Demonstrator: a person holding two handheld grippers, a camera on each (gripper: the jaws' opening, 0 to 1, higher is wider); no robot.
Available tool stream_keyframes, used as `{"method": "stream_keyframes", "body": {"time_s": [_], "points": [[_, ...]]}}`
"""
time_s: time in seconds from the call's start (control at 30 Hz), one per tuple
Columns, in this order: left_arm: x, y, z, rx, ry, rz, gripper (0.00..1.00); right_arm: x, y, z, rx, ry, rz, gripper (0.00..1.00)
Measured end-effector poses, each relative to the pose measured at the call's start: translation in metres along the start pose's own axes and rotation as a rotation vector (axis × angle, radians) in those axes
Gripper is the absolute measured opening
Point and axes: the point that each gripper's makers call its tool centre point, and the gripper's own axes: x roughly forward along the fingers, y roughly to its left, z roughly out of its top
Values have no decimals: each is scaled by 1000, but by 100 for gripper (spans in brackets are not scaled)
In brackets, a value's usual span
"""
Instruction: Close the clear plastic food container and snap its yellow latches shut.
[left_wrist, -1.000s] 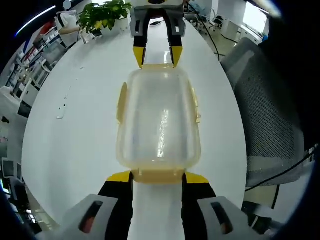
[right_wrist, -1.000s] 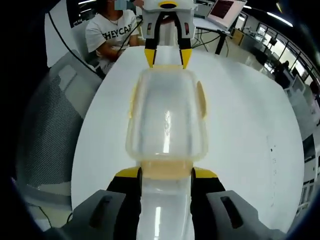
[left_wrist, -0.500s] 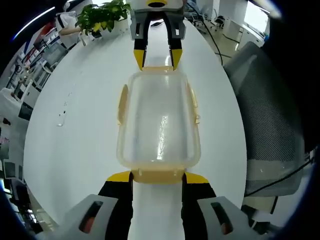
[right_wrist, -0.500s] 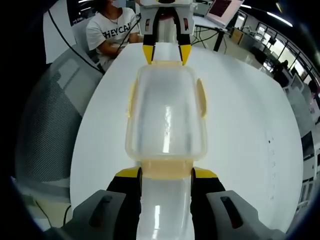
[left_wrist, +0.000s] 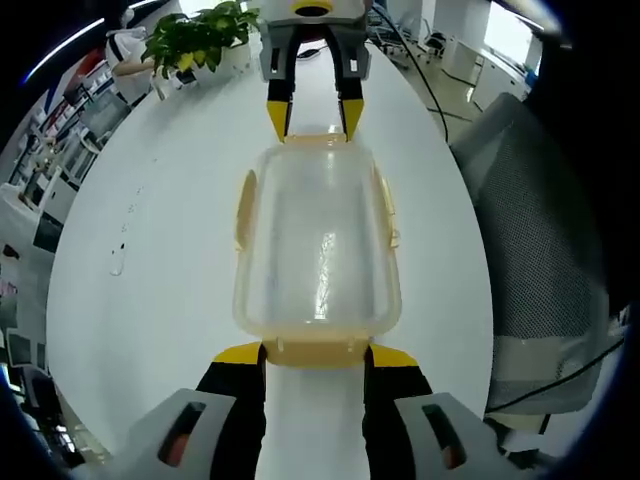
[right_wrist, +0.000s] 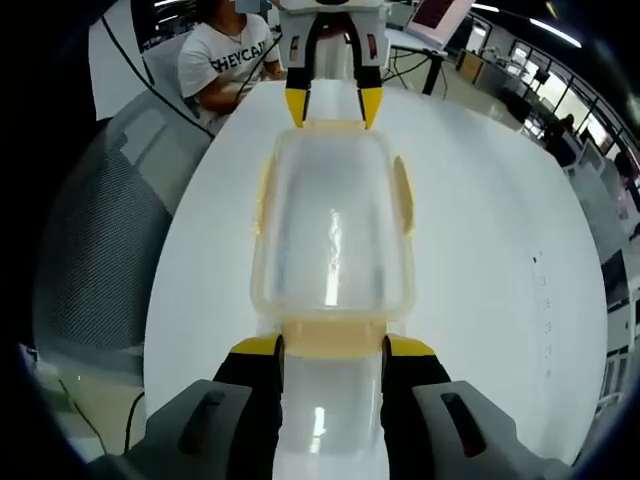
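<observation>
Between the facing left gripper (left_wrist: 315, 352) and right gripper (right_wrist: 330, 347), the lidded container (left_wrist: 316, 245) lies lengthwise, each gripper's jaws apart astride an end latch (left_wrist: 316, 349)

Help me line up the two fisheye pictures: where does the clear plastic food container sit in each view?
Left gripper view: the clear plastic food container lies at the centre, running up from the left claw to the right claw at top.
Right gripper view: the container is again central, between the right claw below and the left claw above.
Shared landmark: the white table.
</observation>
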Motion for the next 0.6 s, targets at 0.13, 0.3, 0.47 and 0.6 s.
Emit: {"method": "stream_keyframes", "body": {"time_s": [0.13,0.3,0.47,0.6], "points": [[7,0,11,4,10,9,32,-5,-1,-11,0,1,-7,35],[13,-2,24,6,3,-2,32,-10,2,-26,-2,9,-2,35],[19,-1,35,10,-3,-10,32,-15,3,-36,7,8,-2,35],[26,-1,40,19,7,-16,32,-16,3,-43,7,17,1,35]]}}
